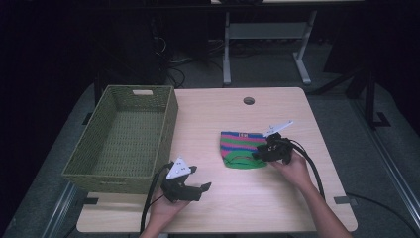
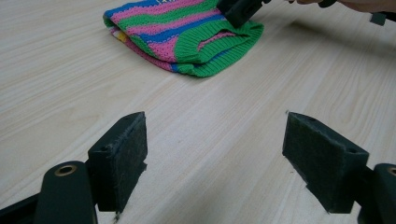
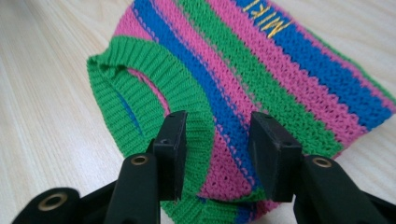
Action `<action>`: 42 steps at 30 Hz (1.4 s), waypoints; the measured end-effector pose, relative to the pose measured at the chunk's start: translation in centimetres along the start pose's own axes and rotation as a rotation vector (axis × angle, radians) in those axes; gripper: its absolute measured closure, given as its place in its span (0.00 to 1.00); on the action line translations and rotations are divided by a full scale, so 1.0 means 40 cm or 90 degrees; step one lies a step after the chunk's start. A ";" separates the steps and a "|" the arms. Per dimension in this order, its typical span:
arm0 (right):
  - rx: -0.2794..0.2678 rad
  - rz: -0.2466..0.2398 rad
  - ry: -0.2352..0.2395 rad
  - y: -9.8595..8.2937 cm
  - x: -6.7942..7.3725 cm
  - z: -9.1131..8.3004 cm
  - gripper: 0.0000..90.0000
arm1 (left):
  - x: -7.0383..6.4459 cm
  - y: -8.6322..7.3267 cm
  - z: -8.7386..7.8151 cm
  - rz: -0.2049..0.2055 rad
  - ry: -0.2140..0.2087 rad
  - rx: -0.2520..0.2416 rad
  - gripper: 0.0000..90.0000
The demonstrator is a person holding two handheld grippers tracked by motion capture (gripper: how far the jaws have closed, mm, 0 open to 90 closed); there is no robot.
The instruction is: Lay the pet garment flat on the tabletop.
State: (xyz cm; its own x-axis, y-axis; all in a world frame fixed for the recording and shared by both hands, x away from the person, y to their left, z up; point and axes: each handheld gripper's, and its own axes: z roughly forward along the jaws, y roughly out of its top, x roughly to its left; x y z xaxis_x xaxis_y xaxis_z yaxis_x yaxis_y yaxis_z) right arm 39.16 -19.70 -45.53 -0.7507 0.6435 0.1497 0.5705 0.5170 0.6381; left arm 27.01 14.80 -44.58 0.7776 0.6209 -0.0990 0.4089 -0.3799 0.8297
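Observation:
A folded knit garment (image 1: 241, 148) with green, pink and blue stripes lies right of the table's middle; yellow letters are stitched on one blue stripe (image 3: 271, 21). My right gripper (image 1: 257, 152) hangs over the garment's right edge. In the right gripper view (image 3: 217, 140) its jaws stand partly apart just above the green ribbed band and the stripes, not pinching the cloth. My left gripper (image 1: 203, 188) is open above bare wood near the front edge, left of the garment. Its wide-apart pads (image 2: 119, 161) point toward the garment (image 2: 187, 35), where the right gripper's tip (image 2: 238, 10) shows.
A green woven basket (image 1: 167, 130) with nothing in it stands on the table's left side, close behind my left hand. A round cable hole (image 1: 248, 100) sits near the far edge. Light wood (image 1: 277, 203) stretches along the front. Desk legs and cables stand on the floor beyond.

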 end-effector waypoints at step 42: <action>0.019 -0.098 0.060 -0.097 0.149 -0.043 0.59 | -0.052 0.046 0.057 0.064 -0.051 0.043 0.35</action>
State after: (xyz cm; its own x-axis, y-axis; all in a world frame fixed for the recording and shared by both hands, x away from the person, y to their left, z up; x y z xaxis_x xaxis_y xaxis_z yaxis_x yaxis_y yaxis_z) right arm 31.91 -18.84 -45.80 -0.8566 0.5010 0.1230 0.4554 0.6223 0.6366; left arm 27.25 11.24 -44.10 0.8508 0.5217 -0.0639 0.3566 -0.4836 0.7993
